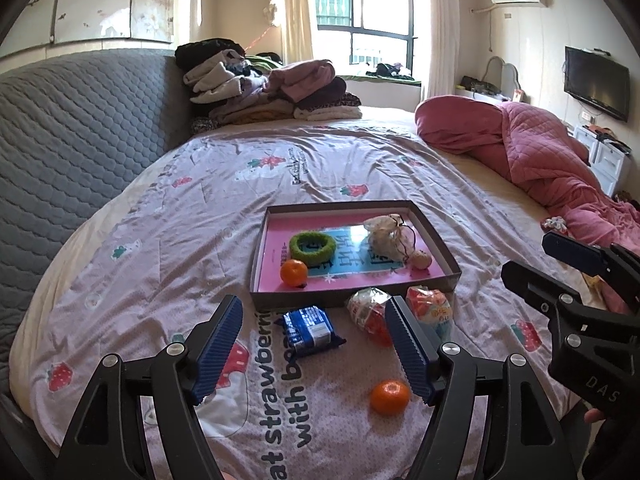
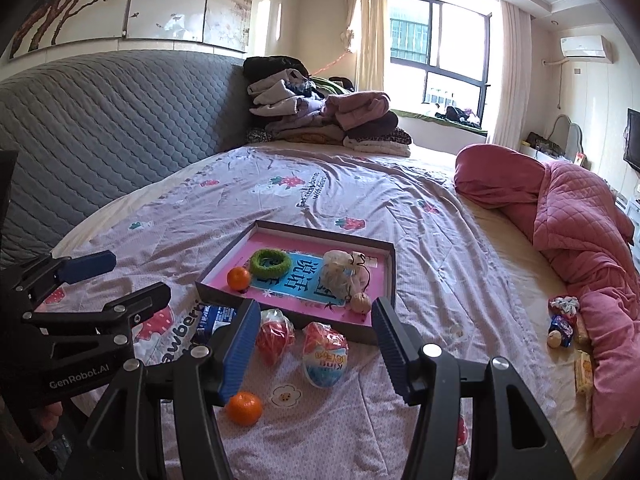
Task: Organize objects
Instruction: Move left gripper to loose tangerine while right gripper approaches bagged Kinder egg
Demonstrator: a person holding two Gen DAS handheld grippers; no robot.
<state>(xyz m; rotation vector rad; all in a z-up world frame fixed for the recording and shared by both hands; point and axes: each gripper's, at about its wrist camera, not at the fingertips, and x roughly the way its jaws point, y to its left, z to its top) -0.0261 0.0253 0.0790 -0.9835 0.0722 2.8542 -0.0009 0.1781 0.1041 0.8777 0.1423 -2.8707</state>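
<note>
- My left gripper hovers over the bed with its blue ribbed jaws spread wide and nothing between the pads; in the left wrist view the loose round orange tangerine lies on the quilt at 5 o'clock from that gap, just beside my right pad.
- My right gripper hangs released too, jaws apart and empty, with the egg-shaped foil-wrapped sweet lying on the quilt in the gap between them, untouched.
- At 9 o'clock from that sweet sits a second round sweet in red and clear wrap, partly behind my left pad.
- The blue rectangular snack packet lies flat at 12 o'clock from my left gripper, apart from both pads.
- Just beyond these stands the shallow brown cardboard box lid with a pink printed floor, resting on the lilac strawberry-print quilt.
- Inside it, a second orange tangerine sits at 7 o'clock, a fuzzy green ring at 10 o'clock, a pale gauze drawstring pouch at 2 o'clock, and a small tan walnut-like ball at 4 o'clock.
- Farther off, folded clothes pile at 12 o'clock and a rumpled pink quilted blanket at 2 o'clock.
</note>
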